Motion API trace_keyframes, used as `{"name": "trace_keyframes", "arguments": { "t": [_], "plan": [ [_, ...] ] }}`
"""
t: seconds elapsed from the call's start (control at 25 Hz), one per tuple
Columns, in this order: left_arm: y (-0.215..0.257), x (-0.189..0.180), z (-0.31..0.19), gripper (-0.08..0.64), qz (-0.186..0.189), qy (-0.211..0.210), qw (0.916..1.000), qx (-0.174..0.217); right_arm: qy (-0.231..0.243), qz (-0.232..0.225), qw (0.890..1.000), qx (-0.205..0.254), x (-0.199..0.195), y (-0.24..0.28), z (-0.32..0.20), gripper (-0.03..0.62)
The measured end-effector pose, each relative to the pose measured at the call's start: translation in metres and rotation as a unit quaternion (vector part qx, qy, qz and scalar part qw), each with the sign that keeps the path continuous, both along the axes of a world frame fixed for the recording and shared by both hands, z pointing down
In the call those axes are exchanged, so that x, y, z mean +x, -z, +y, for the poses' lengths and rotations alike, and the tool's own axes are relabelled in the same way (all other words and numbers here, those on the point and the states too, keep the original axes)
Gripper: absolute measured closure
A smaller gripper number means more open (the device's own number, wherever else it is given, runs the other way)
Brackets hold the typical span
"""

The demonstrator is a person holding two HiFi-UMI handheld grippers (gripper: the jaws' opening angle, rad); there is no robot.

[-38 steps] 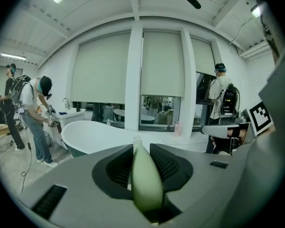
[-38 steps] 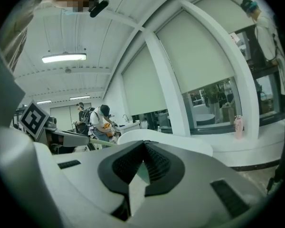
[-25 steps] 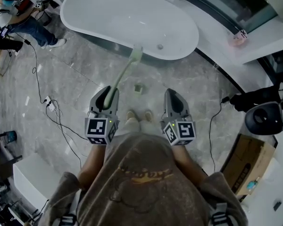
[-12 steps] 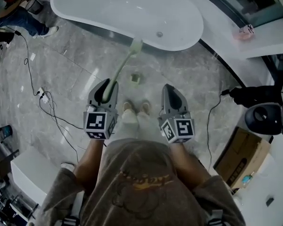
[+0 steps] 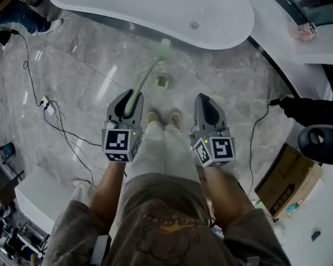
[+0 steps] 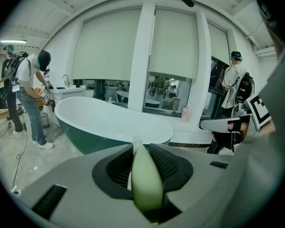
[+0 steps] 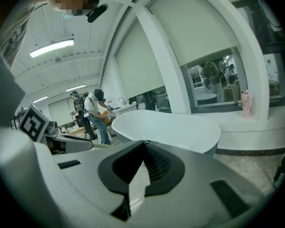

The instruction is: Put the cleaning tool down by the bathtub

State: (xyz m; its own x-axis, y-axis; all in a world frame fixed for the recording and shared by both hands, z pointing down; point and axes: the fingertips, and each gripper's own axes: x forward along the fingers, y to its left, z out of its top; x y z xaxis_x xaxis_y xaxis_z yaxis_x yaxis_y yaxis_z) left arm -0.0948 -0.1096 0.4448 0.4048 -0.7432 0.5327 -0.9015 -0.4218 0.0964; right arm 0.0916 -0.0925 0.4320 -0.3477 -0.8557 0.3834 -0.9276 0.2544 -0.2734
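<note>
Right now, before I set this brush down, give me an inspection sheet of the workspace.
Surface: glossy grey marble floor.
Job's things: pale green cleaning tool, not yet set down, head toward the white bathtub.
Clutter: small green block on the floor by the feet; cardboard box at right.
Grippers: left gripper shut on the tool's handle; right gripper shut, empty.
Cables: black cables across the floor at left; another at right.
Surroundings: person beyond the tub; pink bottle on the ledge.

Cleaning tool [image 5: 146, 77] just before bathtub [image 5: 144, 4]
</note>
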Motion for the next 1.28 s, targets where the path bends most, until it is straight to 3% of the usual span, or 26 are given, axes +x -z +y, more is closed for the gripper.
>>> {"name": "trace_keyframes", "arguments": {
  "t": [0.56, 0.84, 1.28],
  "plan": [
    [-0.136, 0.023, -0.010, 0.442, -0.013, -0.025, 0.9990, -0.035, -0.030, -0.003, 0.999, -0.021, 0.012, -0.110, -0.014, 0.592],
    [-0.203, 0.019, -0.006, 0.442, -0.024, -0.022, 0.9976, -0.060, -0.021, -0.007, 0.999, -0.035, 0.005, -0.163, -0.015, 0.592],
    [-0.293, 0.019, -0.006, 0.442, -0.053, -0.004, 0.9904, -0.127, 0.001, -0.019, 0.999, -0.041, -0.009, -0.176, -0.018, 0.592]
  ]
}}
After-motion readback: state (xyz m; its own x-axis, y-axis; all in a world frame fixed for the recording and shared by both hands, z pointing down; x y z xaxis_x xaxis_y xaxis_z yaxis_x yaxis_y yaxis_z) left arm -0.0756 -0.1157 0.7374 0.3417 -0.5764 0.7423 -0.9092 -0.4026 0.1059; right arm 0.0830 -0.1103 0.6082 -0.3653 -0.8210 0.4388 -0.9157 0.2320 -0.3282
